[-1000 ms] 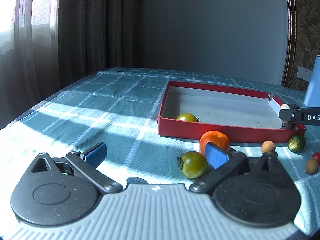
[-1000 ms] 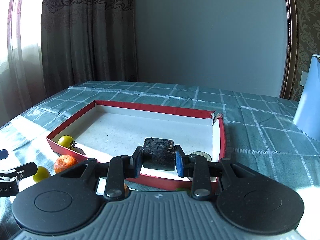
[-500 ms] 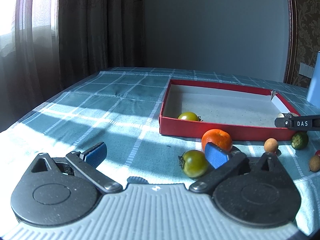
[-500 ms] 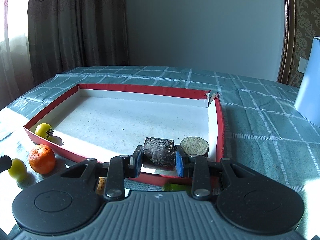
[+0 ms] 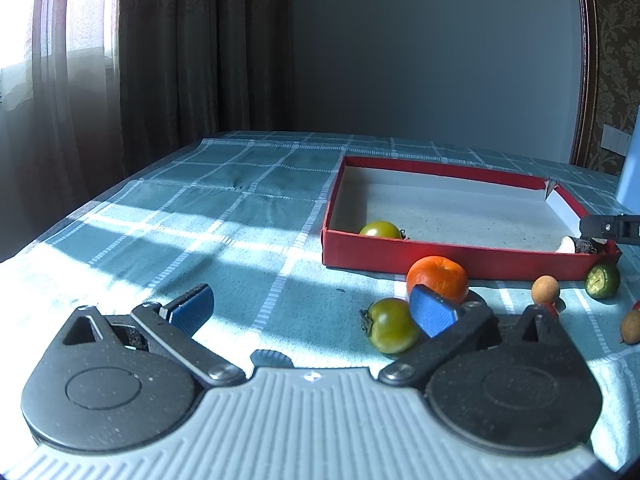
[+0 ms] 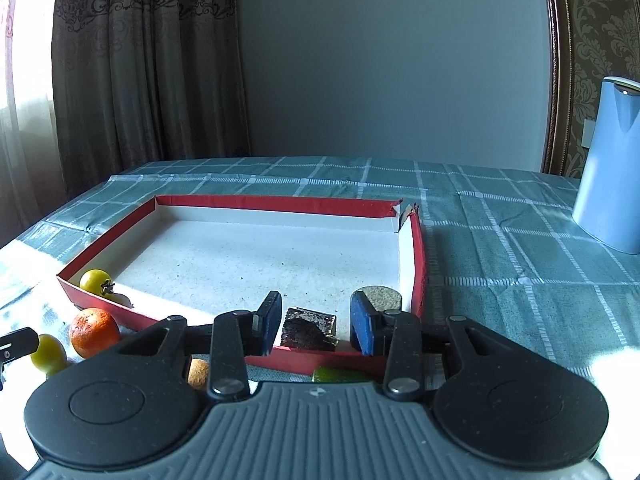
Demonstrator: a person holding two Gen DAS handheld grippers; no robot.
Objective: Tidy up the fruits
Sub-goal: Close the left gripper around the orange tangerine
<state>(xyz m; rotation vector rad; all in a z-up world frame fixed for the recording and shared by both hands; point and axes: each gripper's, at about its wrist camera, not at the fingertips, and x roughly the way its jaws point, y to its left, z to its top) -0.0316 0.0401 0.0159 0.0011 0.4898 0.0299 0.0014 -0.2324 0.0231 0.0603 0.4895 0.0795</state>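
Observation:
In the right wrist view a dark rough-skinned chunk (image 6: pixel 309 330) lies on the floor of the red tray (image 6: pixel 280 203), in its near right corner beside a pale round piece (image 6: pixel 380 298). My right gripper (image 6: pixel 314 314) straddles the chunk. Its jaws are opening and a gap shows on each side. A yellow-green tomato (image 6: pixel 95 281) sits in the tray's near left corner. My left gripper (image 5: pixel 312 306) stands wide open over the cloth and holds nothing. A green tomato (image 5: pixel 390 330) and an orange (image 5: pixel 438 278) lie by its right finger.
Small fruits lie on the checked cloth in front of the tray: a tan round one (image 5: pixel 545 289), a green lime (image 5: pixel 601 276) and a brown one (image 5: pixel 631 326). A blue jug (image 6: pixel 612 168) stands at the back right. Curtains hang on the left.
The right gripper carried the dark chunk forward over the tray's front wall. Its jaws have now parted off the chunk, which rests in the tray. The left gripper stayed still.

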